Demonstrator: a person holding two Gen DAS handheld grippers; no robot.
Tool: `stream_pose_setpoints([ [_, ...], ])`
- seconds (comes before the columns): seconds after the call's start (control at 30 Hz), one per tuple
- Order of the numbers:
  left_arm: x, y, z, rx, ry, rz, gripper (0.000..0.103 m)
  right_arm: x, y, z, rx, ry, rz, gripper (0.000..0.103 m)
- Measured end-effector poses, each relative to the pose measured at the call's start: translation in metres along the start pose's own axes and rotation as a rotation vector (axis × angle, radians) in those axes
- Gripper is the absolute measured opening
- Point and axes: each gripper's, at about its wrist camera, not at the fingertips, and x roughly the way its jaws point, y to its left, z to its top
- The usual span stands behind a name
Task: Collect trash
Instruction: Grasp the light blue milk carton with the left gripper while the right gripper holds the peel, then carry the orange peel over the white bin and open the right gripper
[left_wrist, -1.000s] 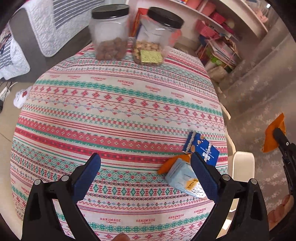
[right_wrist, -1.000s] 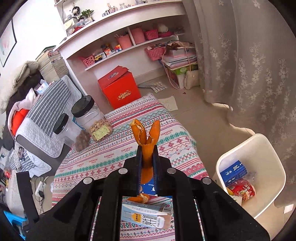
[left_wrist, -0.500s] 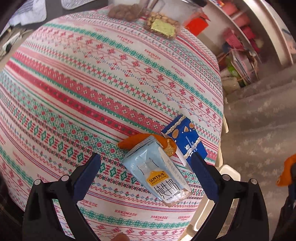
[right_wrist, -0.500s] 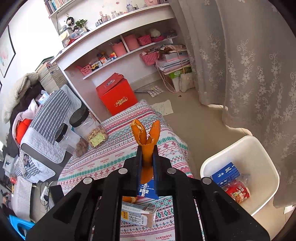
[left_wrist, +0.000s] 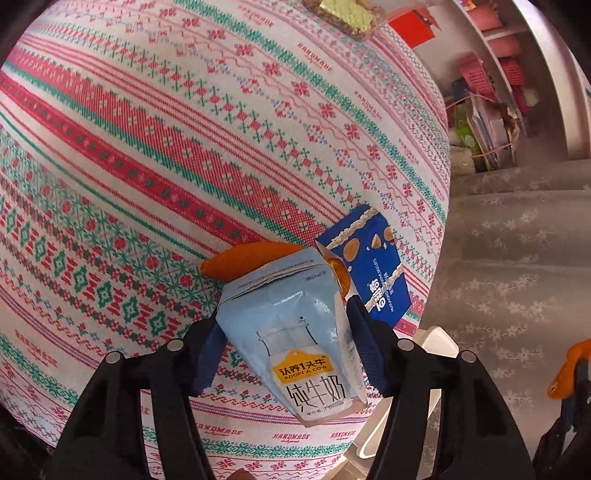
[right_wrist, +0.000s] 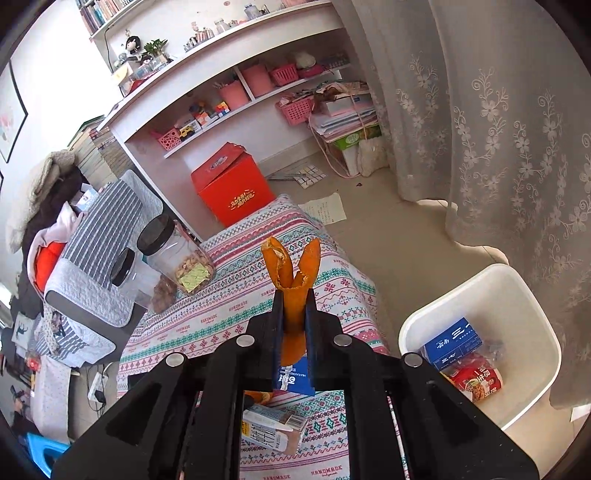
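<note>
White waste bin (right_wrist: 532, 398) stands on the floor just beside the table's edge, under the lace curtain (right_wrist: 498, 122); in it a blue carton (right_wrist: 452, 343) lies flat against a red snack packet (right_wrist: 480, 382). Two clear jars with black lids at the far end of the table: the nearer jar (right_wrist: 177, 254) holds pale nuts and a green label card, the other jar (right_wrist: 138, 275) holds brown nuts. On the patterned tablecloth (left_wrist: 184, 147), near the edge by the bin, the light-blue milk carton (left_wrist: 295, 339) lies on its side, long axis running from the camera toward the table's middle, gabled top pointing away, printed base end nearest the lens. Left gripper (left_wrist: 291, 343) has its blue pads set against the carton's two long sides, jaws closed in on it; whether it is lifted off the cloth cannot be told. Behind the carton's top, touching it, lies a piece of orange peel (left_wrist: 243, 260); just right of it a dark blue almond box (left_wrist: 373, 266), flat, its long axis angled toward the table edge. Right gripper (right_wrist: 294, 314) is held above the table, jaws clamped on a forked orange peel strip (right_wrist: 291, 269) that stands upright, two tips up.
</note>
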Motion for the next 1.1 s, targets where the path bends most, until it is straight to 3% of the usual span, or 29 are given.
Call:
stream_pose_setpoints([
  [0.17, -0.059, -0.005, 0.014, 0.131, -0.193, 0.02, 0.058, 0.012, 0.017, -0.006, -0.008, 0.029, 0.036, 0.01],
  [0.37, -0.133, 0.0, 0.024, 0.342, -0.54, 0.164, 0.058, 0.029, 0.058, -0.022, -0.078, 0.06, 0.077, 0.01],
  [0.5, -0.164, 0.001, 0.027, 0.44, -0.69, 0.214, 0.058, 0.033, 0.085, -0.03, -0.149, 0.039, 0.094, 0.01],
  [0.67, -0.198, 0.006, 0.024, 0.477, -0.836, 0.251, 0.058, 0.034, 0.106, -0.038, -0.192, 0.007, 0.113, 0.01],
  [0.83, -0.217, 0.007, 0.011, 0.513, -0.965, 0.312, 0.058, 0.027, 0.127, -0.048, -0.258, -0.08, 0.056, 0.01],
  [1.1, -0.22, -0.007, -0.001, 0.542, -1.04, 0.332, 0.058, 0.0, 0.135, -0.051, -0.332, -0.261, -0.092, 0.01],
])
